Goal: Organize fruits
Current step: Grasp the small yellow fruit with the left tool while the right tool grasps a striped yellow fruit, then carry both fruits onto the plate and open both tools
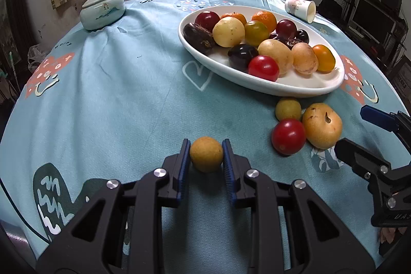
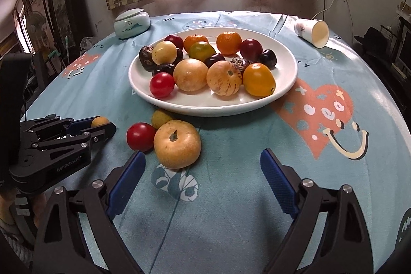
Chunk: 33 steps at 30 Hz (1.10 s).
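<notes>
Blue pads of my left gripper [image 1: 206, 156] are clenched on a small yellow-brown fruit [image 1: 206, 158], one pad pressed on each side of it, low over the teal tablecloth [image 1: 123, 99] near the table edge closest to me. From the right wrist view, that same fruit peeks out between the left fingertips [image 2: 84, 123] at the left side of the table.

My right gripper [image 2: 203, 162] is released, its jaws standing wide apart with nothing between the pads. Just ahead of its left finger [image 2: 128, 179] sits a big tan fruit with a stem [image 2: 177, 144], resting on the cloth. A red tomato [image 2: 140, 136] touches that fruit on its left, and a small greenish-yellow fruit [image 2: 160, 117] lies right behind both, close against the near rim of the white plate [image 2: 215, 107].

I see the plate around the middle of the table, piled with fruit: oranges, dark plums, pale yellow ones, red and orange tomatoes. A pale green lidded jar [image 2: 132, 23] stands at the far left edge, and a paper cup [image 2: 312, 31] lies tipped on its side at the far right.
</notes>
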Tool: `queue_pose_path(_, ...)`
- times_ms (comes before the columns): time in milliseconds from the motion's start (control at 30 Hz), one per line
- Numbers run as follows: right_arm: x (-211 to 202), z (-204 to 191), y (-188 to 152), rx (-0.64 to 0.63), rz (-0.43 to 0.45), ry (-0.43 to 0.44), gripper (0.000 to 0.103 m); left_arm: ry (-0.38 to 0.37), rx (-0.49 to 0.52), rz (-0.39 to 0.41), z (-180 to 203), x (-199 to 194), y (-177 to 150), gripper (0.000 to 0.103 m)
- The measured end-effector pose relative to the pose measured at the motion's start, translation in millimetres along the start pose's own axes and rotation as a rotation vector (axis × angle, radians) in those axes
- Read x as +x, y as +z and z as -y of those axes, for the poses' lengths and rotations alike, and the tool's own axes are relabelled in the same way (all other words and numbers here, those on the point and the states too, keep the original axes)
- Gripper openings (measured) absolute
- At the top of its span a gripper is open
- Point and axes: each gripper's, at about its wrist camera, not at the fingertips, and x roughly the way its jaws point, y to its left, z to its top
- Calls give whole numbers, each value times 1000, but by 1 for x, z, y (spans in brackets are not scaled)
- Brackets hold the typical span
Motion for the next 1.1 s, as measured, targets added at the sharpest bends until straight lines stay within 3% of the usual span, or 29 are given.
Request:
queue_pose_path(567,25,-13,6,7,-82,11,68,33,27,4,5,-1,0,25)
queue_pose_path(933,29,-15,9,10,-91,6,64,42,40,5,7,-1,-1,25)
queue_pose_path(1100,26,-20,7,-24,-86,25,46,43,40,6,7,-1,-1,25)
